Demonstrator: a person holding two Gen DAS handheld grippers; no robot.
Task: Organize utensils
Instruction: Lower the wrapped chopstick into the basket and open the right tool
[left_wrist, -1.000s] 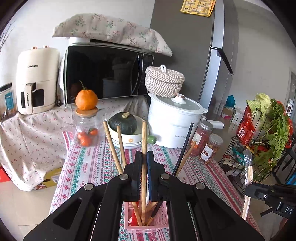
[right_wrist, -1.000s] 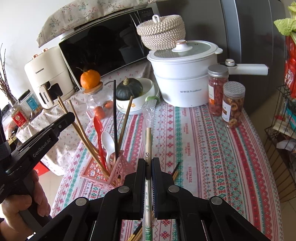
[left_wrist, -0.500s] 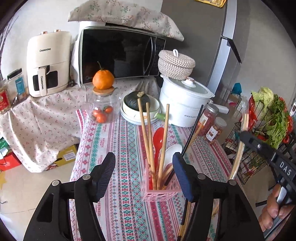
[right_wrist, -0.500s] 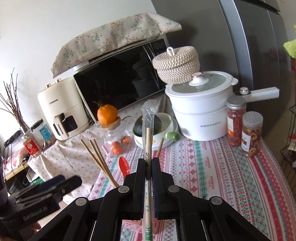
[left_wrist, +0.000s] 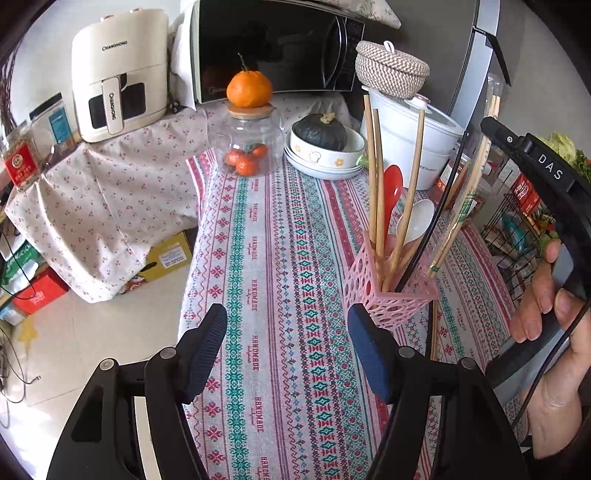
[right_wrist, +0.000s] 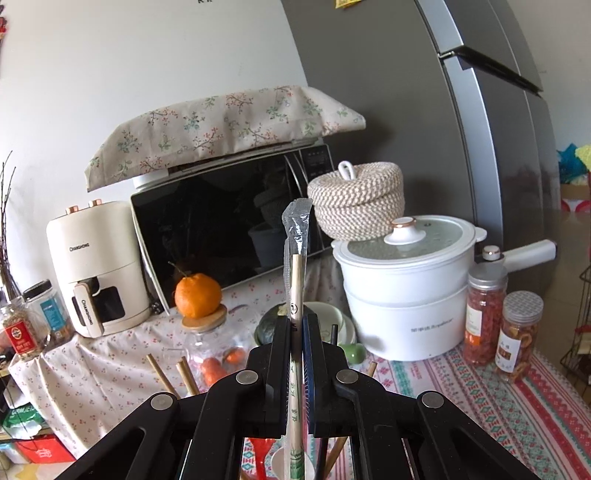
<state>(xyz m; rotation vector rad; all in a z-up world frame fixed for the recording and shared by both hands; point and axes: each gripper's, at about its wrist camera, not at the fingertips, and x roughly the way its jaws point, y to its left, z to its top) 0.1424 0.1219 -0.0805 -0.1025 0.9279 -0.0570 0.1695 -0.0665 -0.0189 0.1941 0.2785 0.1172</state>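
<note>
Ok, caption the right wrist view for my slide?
Right gripper clamps wrapped chopsticks upright above the pink holder's utensils.

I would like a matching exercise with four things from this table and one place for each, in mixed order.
Things:
1. orange
2. dark green squash
3. red spoon
4. wrapped chopsticks

Places:
A. in the pink holder
B. between the pads of the right tool
C. on the glass jar's lid
D. in the white bowl

Pairs: 1-C, 2-D, 3-A, 4-B
</note>
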